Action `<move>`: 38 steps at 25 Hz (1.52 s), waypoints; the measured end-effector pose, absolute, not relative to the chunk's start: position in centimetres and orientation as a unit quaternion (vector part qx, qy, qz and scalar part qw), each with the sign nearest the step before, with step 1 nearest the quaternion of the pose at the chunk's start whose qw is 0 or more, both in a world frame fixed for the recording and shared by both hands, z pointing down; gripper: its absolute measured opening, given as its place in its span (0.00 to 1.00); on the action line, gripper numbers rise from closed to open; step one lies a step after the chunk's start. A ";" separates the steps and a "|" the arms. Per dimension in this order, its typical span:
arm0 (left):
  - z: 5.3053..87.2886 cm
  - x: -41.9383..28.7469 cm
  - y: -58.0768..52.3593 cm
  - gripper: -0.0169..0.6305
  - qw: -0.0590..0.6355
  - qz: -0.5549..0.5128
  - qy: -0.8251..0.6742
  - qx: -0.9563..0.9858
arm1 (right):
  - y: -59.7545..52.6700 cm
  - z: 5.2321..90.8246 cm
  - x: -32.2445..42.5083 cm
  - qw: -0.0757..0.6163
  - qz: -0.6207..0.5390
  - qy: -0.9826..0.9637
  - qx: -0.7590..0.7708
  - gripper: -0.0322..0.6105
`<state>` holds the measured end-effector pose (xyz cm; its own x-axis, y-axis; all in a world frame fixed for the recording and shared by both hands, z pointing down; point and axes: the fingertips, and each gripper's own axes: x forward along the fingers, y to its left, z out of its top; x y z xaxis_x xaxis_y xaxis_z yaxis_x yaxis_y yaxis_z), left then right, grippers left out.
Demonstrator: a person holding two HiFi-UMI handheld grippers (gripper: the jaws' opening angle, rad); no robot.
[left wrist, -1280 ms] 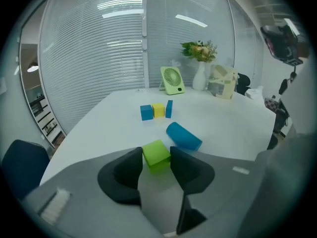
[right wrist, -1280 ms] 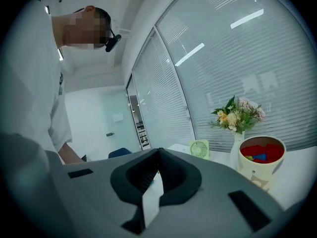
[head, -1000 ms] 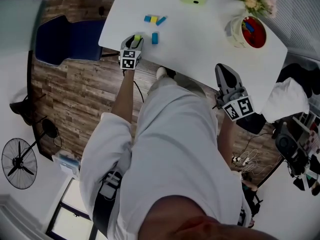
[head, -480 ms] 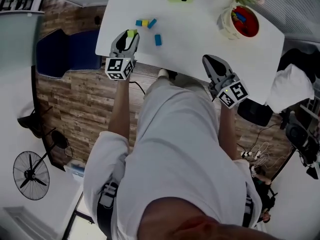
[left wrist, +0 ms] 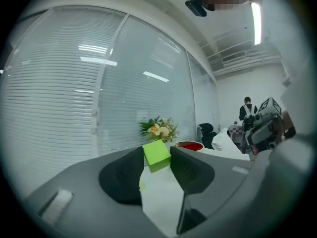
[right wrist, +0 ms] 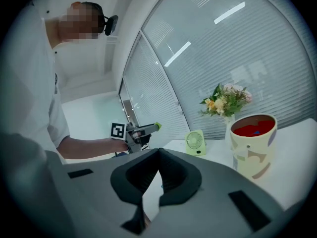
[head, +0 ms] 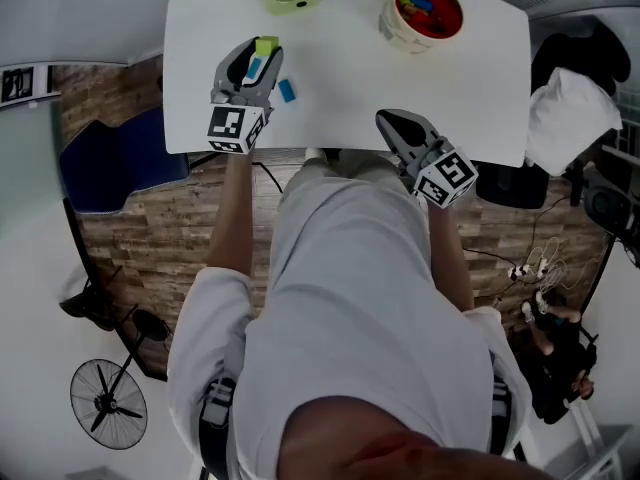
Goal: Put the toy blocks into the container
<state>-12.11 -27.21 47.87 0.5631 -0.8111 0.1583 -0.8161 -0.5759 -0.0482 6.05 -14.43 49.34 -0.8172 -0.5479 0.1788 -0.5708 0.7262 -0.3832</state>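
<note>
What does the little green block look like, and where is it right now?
The green block is a small, bright lime cube with flat, smooth faces; it looks like plastic. It sits tilted, with one corner up. The left gripper pinches it at the tips of its two dark jaws, which press on opposite sides. It appears to be held in the air above the white table, and nothing else touches it.

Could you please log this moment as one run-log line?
left claw: holds green block | right claw: shut, empty | container: blocks inside
</note>
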 end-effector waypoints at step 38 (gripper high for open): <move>54.7 17.2 -37.4 0.44 -0.022 0.206 -0.249 0.946 | -9.3 50.1 22.1 -0.047 0.224 -0.822 0.521 0.05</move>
<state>17.18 -37.42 54.67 0.7915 -0.4800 0.3783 -0.4617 -0.8752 -0.1446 22.11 -9.30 50.12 -0.4520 -0.8781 0.1570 -0.8360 0.3557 -0.4178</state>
